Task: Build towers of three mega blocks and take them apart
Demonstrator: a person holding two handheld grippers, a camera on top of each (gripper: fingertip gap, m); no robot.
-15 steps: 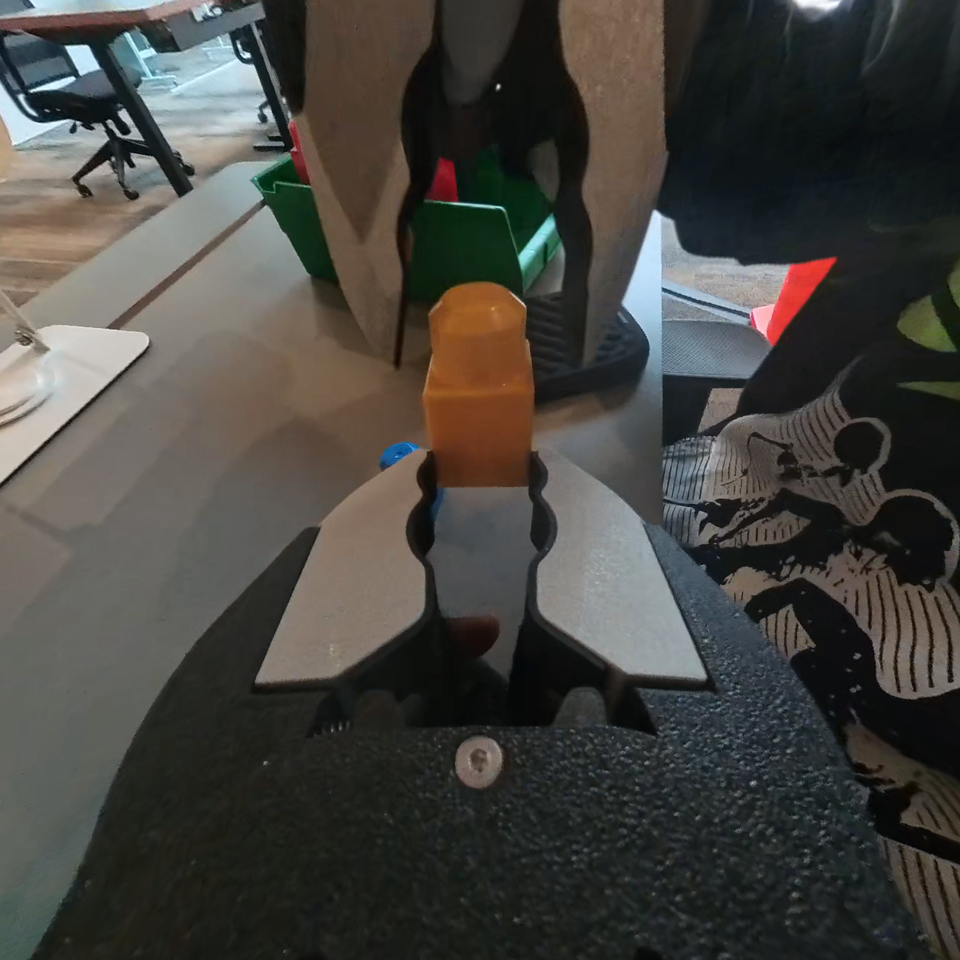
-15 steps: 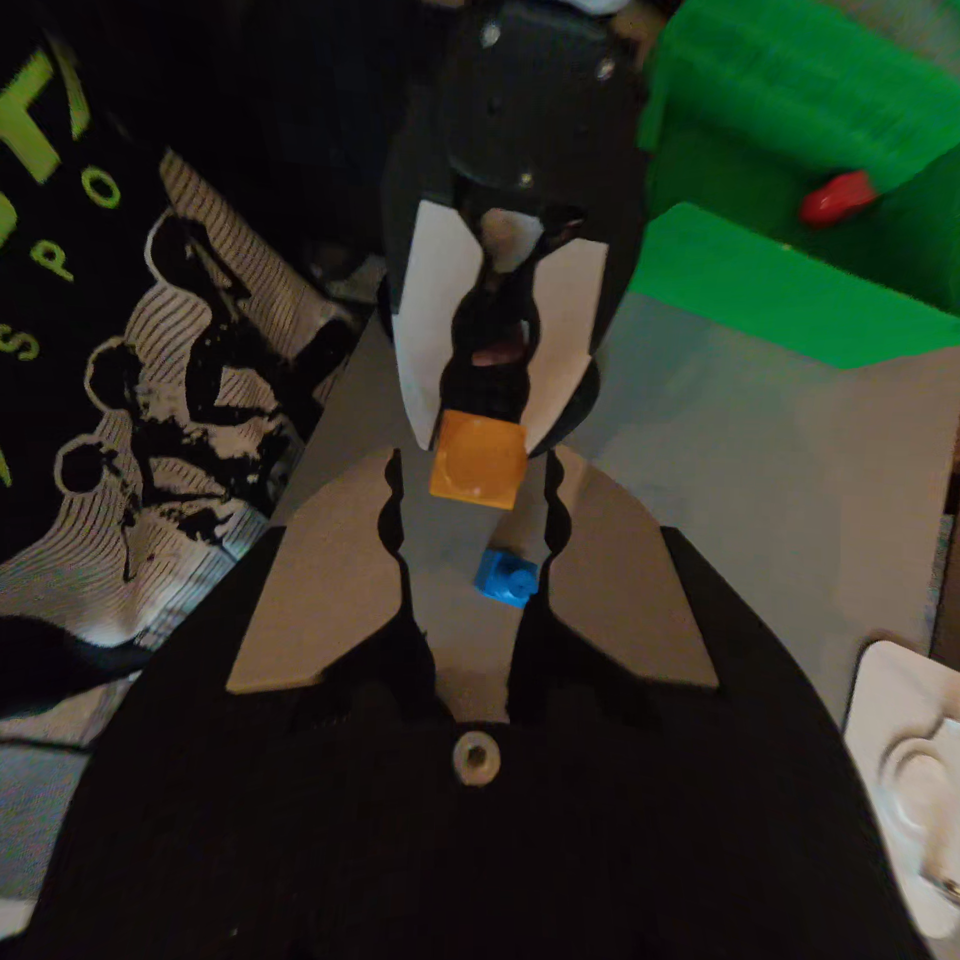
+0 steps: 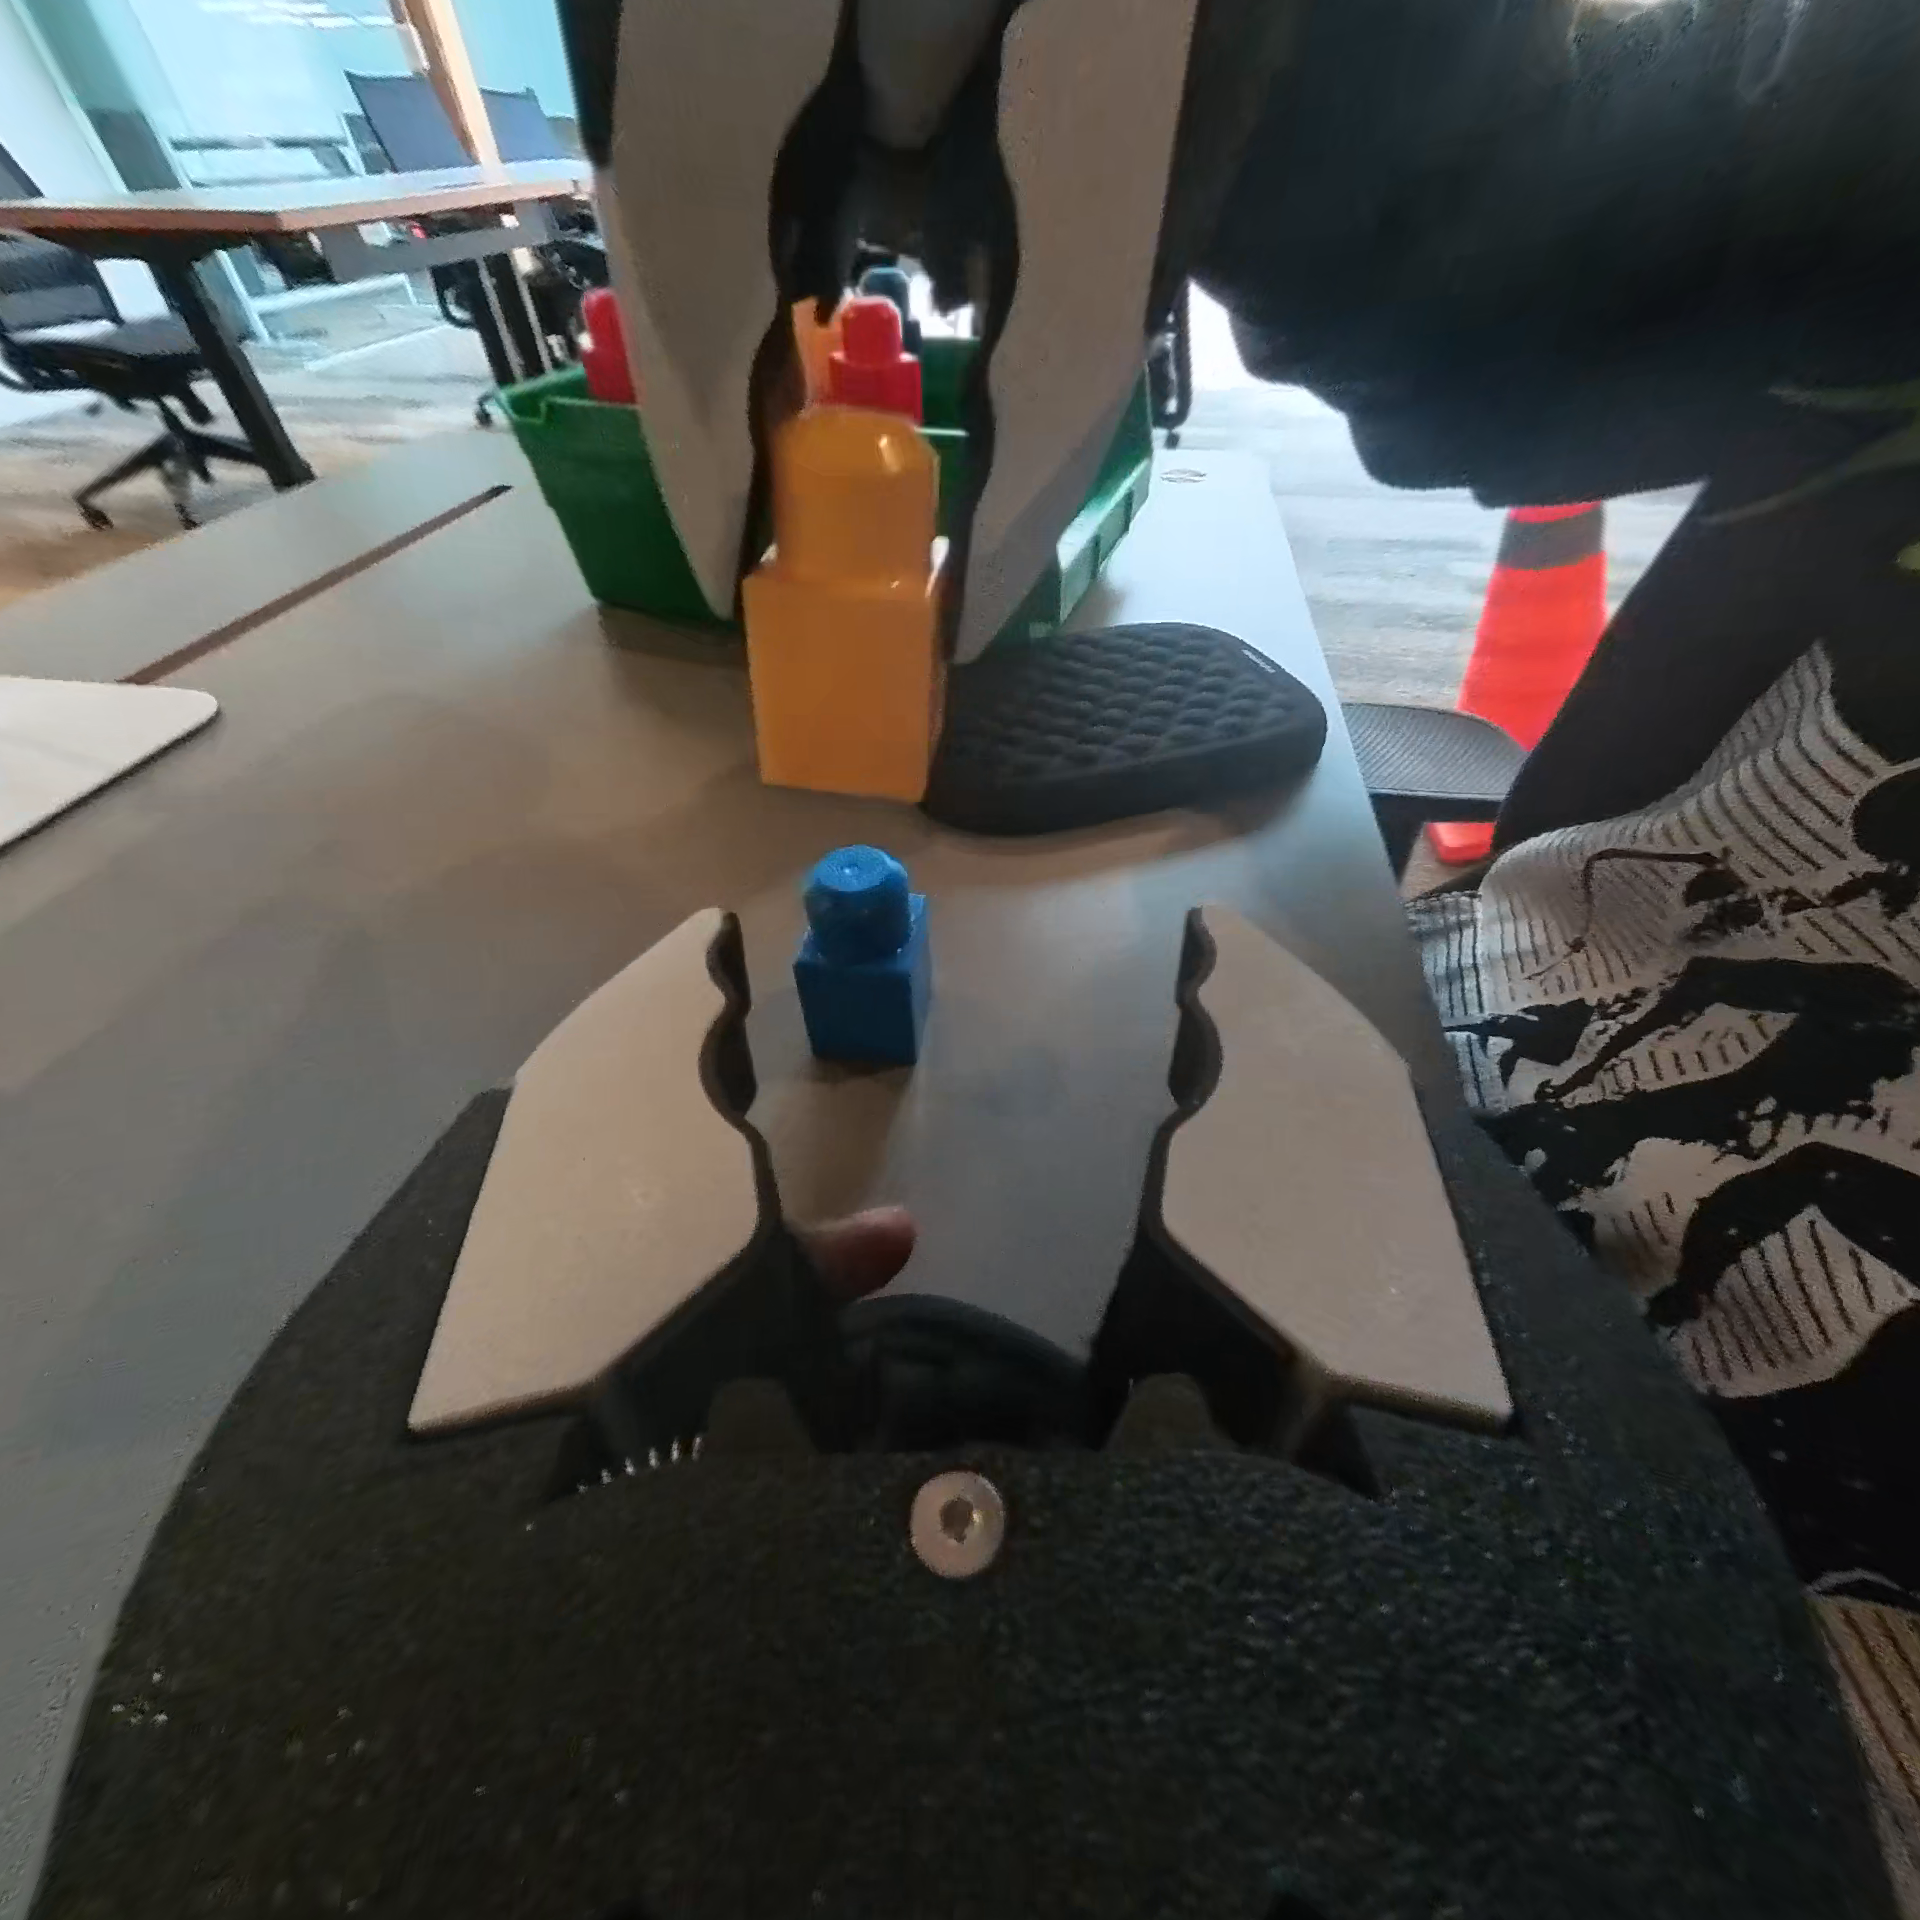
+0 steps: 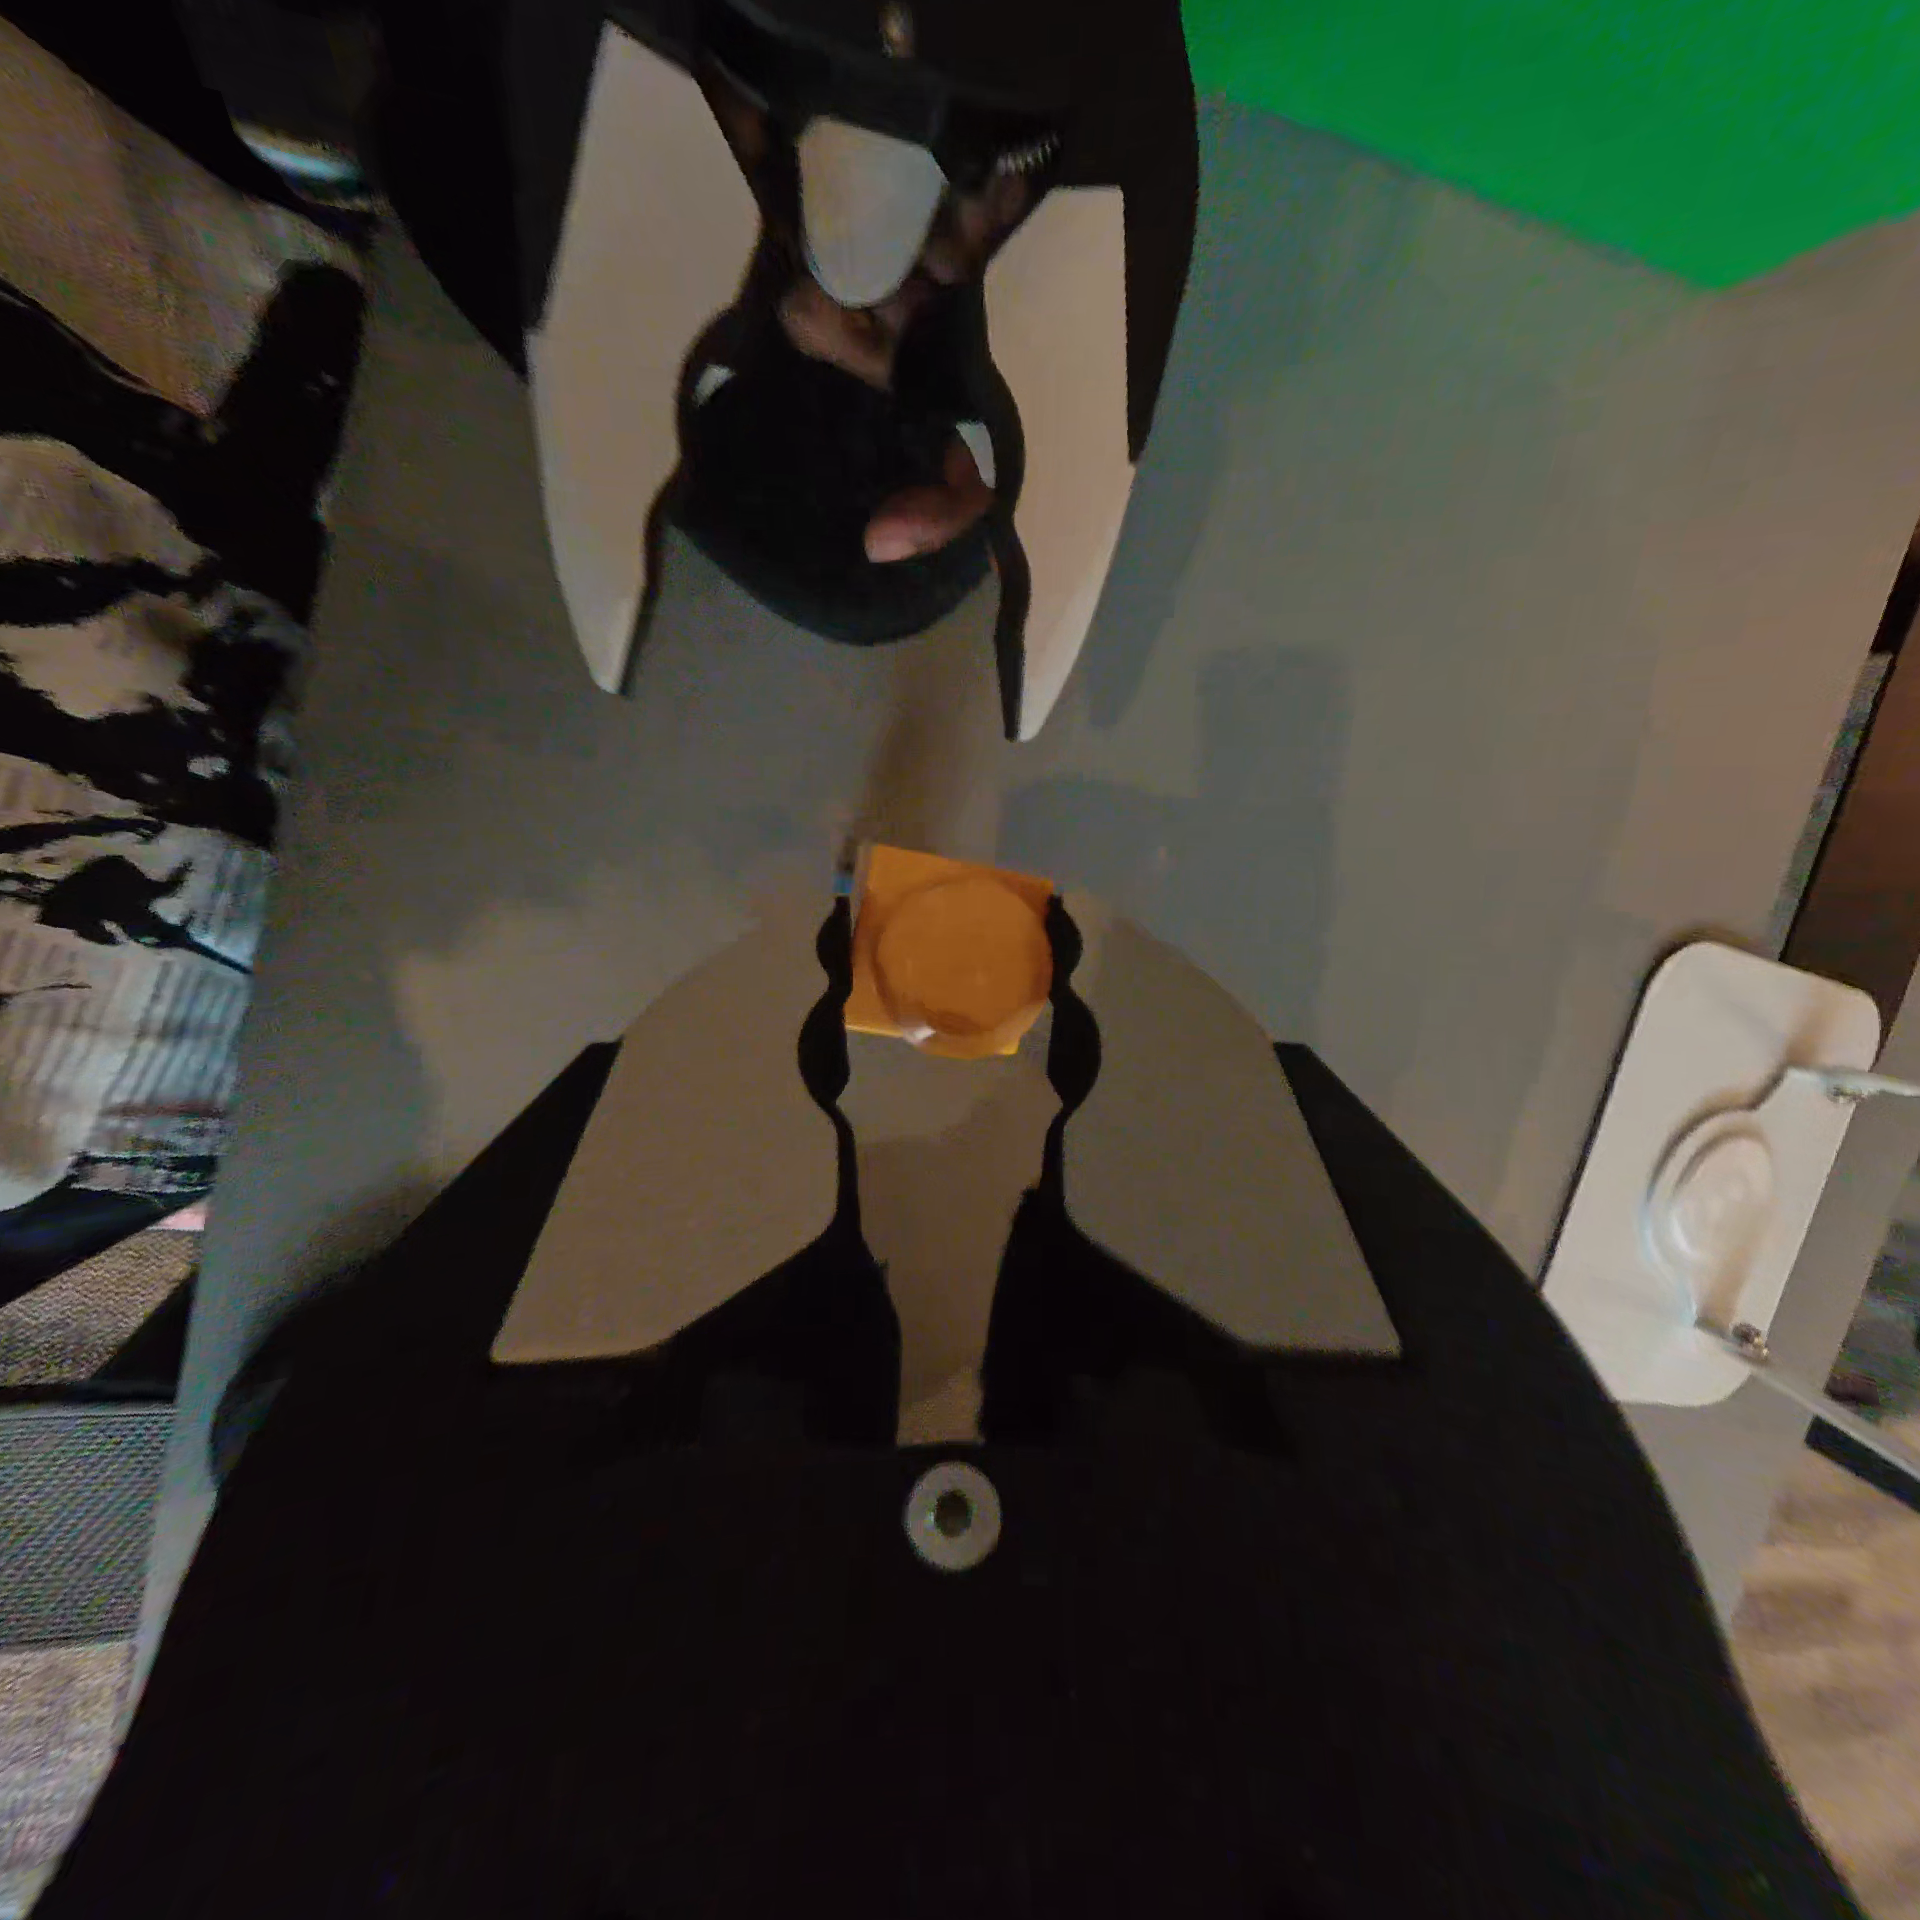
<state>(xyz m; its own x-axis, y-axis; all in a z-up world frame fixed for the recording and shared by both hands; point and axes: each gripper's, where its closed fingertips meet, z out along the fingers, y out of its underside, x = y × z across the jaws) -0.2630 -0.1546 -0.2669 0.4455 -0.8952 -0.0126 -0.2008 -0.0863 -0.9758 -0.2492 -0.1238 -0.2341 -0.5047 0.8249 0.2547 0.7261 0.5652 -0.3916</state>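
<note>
Right tool (image 4: 951, 971) clamps the orange block (image 4: 948, 961), left tool (image 3: 961, 1023) gapes empty; centre it squarely over the blue block (image 3: 860, 982) before pressing down.

Your left gripper (image 3: 961, 1023) gapes wide around the blue block (image 3: 862, 987) standing on the table (image 3: 312, 831), while beyond it your right gripper (image 3: 847, 613) clamps the orange block (image 3: 844, 644) from above.

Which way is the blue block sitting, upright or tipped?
Upright: the blue block stands on the table with its stud pointing up, between the open left gripper fingers, untouched.
</note>
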